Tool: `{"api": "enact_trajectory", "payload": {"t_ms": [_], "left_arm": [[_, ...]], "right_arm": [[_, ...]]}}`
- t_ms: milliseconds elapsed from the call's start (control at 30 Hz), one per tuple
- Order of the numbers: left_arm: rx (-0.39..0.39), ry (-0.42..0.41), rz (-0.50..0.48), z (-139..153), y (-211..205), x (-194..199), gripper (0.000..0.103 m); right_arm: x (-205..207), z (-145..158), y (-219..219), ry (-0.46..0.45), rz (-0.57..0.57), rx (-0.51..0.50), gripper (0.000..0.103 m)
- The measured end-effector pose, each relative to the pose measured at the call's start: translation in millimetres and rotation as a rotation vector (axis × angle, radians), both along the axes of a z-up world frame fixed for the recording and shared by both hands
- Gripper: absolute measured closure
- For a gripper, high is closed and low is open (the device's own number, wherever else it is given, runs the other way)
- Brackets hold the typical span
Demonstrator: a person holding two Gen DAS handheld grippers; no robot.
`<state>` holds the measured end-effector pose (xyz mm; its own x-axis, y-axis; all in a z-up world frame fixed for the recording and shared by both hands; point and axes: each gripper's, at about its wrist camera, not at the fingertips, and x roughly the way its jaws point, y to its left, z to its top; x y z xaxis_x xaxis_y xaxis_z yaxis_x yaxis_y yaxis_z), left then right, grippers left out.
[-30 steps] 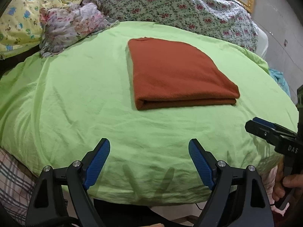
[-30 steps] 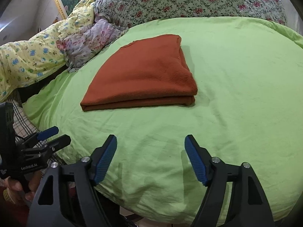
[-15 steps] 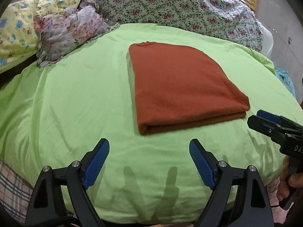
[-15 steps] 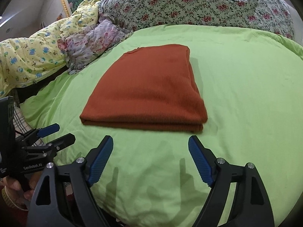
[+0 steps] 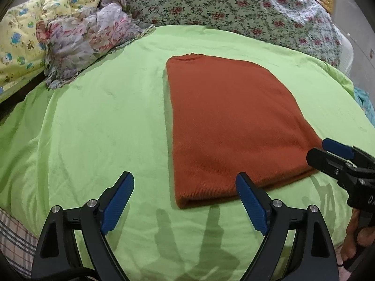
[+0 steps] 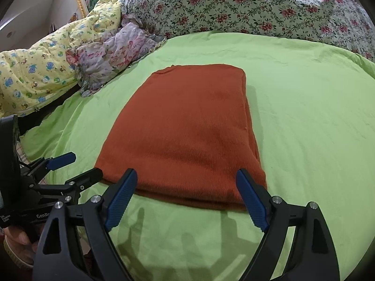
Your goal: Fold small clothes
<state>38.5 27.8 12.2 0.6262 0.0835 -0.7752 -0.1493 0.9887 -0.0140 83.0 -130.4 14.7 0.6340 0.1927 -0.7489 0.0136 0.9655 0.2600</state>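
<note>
In the left wrist view the left gripper (image 5: 185,201) spreads its fingers (image 5: 118,201) wide, gripping nothing, before the folded rust-orange garment (image 5: 234,126) at frame centre on the green bedsheet (image 5: 93,121), while in the right wrist view the right gripper (image 6: 186,199) likewise gapes, empty, at the garment's near edge, floral bedding (image 6: 257,7) along the top.

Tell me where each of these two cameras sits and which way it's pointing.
Left wrist: rides the left gripper, looking forward over the green sheet at the folded rust garment; its own open fingers show, the right gripper at the right edge.
Right wrist: rides the right gripper, facing the garment's near edge; the left gripper shows at left.
Shared: garment, sheet, floral bedding.
</note>
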Motion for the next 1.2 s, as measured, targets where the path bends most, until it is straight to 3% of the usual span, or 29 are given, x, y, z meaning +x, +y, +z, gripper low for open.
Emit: {"api": "enact_trajectory", "payload": {"t_ms": [433,1200], "left_arm": [[0.059,0.056,0.000,-2.0,-2.9,24.0,0.014],[0.094,0.073,-0.019,-0.2,-6.0,35.1,0.013]], "right_arm": [[23.5,-4.0,-4.3,0.043,0.013,0.026,0.016],[35.8,-3.5,-10.6,0.085,0.015,0.064,0.016]]}}
